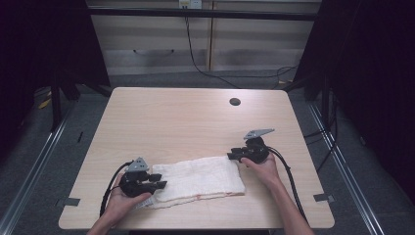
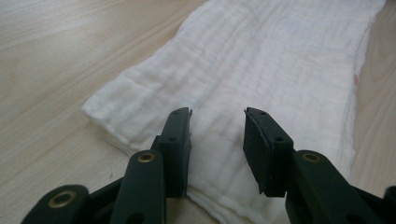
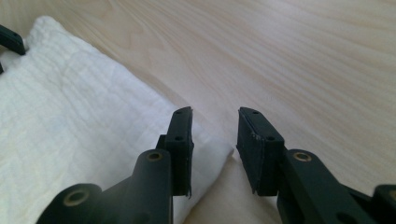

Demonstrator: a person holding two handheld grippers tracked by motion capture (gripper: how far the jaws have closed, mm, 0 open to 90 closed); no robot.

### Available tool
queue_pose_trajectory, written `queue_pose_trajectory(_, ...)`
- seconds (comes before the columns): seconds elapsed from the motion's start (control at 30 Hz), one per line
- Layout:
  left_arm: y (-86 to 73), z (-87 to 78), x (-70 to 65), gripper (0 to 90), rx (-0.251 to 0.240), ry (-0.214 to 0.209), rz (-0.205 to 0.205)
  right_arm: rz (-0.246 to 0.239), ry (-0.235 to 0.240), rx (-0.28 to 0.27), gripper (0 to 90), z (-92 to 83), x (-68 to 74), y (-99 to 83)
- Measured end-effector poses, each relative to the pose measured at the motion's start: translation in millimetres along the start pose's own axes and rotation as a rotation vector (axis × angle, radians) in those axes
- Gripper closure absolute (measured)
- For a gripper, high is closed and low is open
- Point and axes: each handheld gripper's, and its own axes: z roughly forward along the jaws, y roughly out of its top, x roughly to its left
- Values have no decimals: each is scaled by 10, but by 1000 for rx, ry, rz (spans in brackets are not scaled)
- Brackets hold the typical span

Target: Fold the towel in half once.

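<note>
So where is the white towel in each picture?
High view: the white towel lies folded at the table's near edge, between the two grippers.
Left gripper view: it runs from the middle to the top right, under the open fingers.
Right gripper view: it is at left.
Shared landmark: the light wooden table.

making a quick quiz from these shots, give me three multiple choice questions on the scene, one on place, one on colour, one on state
1. Where does the towel lie on the table?
A. at the far edge, by the round hole
B. at the near edge, between the two grippers
C. hanging off the right side

2. What colour is the towel?
A. white
B. blue
C. black

3. How do the jaws of the left gripper stand?
A. shut on the towel
B. shut on nothing
C. open above the towel

Answers:
1 B, it lies near the person's hands.
2 A, the cloth is white in all views.
3 C, a clear gap shows between its jaws.
</note>
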Motion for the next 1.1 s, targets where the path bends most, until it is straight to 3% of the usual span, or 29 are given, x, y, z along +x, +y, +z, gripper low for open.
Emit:
queue_pose_trajectory(0.07, 0, -1, 3, 611, 0, -1, 2, -10, 13, 9, 645, 26, 1, -19)
queue_pose_trajectory(0.23, -3, 0, 21, 611, -7, -6, -8, -44, -15, 6, 643, 79, 32, -24)
queue_pose_trajectory(0.4, -7, -5, 36, 609, -12, 4, -12, -88, -7, 23, 850, 90, 89, -31)
queue_pose_trajectory(0.6, -17, -6, 47, 605, -17, 0, -5, -53, -9, 26, 883, -10, 62, -91)
queue_pose_trajectory(0.73, 38, 46, 65, 591, -17, -30, -58, -28, -13, 15, 884, -156, 62, -173)
queue_pose_trajectory(0.8, 112, 93, 52, 594, 10, -16, -32, -21, -20, 10, 884, -211, 65, -181)
queue_pose_trajectory(0.87, 173, 146, 34, 585, 22, -25, -36, -13, -31, 13, 884, -255, 65, -189)
queue_pose_trajectory(0.97, 307, 165, 24, 586, -12, -56, -18, -13, -35, 18, 884, -315, 38, -243)
queue_pose_trajectory(1.1, 460, 164, 153, 587, -55, -34, -28, 7, -45, 13, 884, -395, 6, -295)
